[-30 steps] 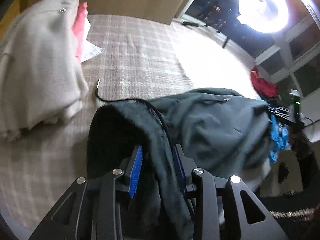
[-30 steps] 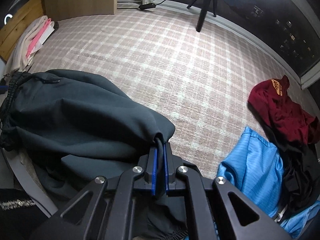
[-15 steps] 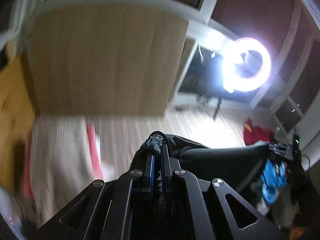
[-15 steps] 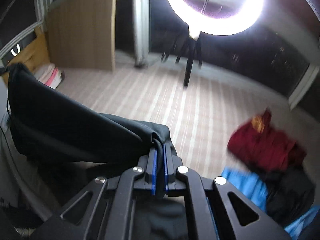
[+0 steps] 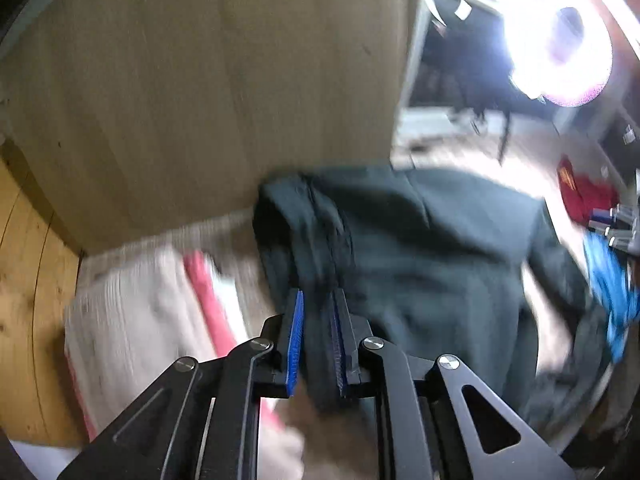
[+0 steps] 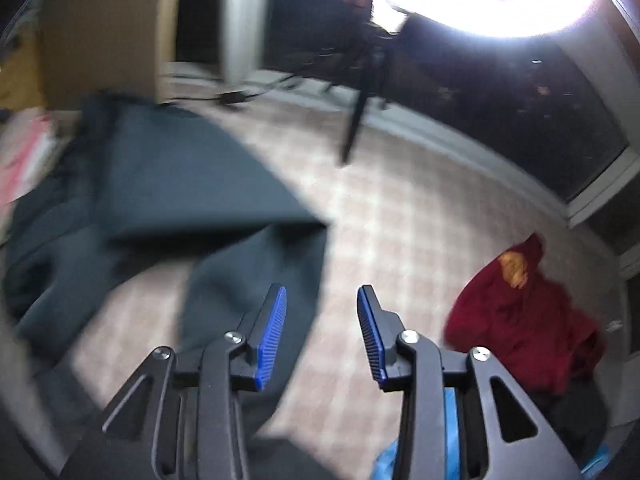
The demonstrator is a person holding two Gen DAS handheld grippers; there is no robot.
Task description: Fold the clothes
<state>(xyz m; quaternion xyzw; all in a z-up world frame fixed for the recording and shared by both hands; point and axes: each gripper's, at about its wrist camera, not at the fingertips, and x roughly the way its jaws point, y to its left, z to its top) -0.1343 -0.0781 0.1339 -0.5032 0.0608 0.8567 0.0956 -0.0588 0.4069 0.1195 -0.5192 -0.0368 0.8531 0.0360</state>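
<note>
A dark green-grey garment (image 5: 440, 248) hangs and spreads over the plaid carpet. A bunched edge of it runs down between the pads of my left gripper (image 5: 318, 300). Those jaws are opening: the cloth lies along the right pad and the left pad's blue face shows bare. In the right wrist view the same garment (image 6: 180, 184) lies blurred to the left, clear of my right gripper (image 6: 322, 294). The right jaws are opening wide with only carpet behind them.
A folded cream and pink stack (image 5: 132, 320) lies at the left by a wooden cabinet (image 5: 200, 100). A red garment (image 6: 520, 320) and a blue one (image 5: 612, 292) lie at the right. A ring light (image 6: 480, 0) on a tripod (image 6: 360, 112) stands beyond the carpet (image 6: 400, 220).
Both grippers rose with the garment pinched, then parted their jaws. The right one has let go and the cloth has dropped to its left. The left view has swung toward the cabinet.
</note>
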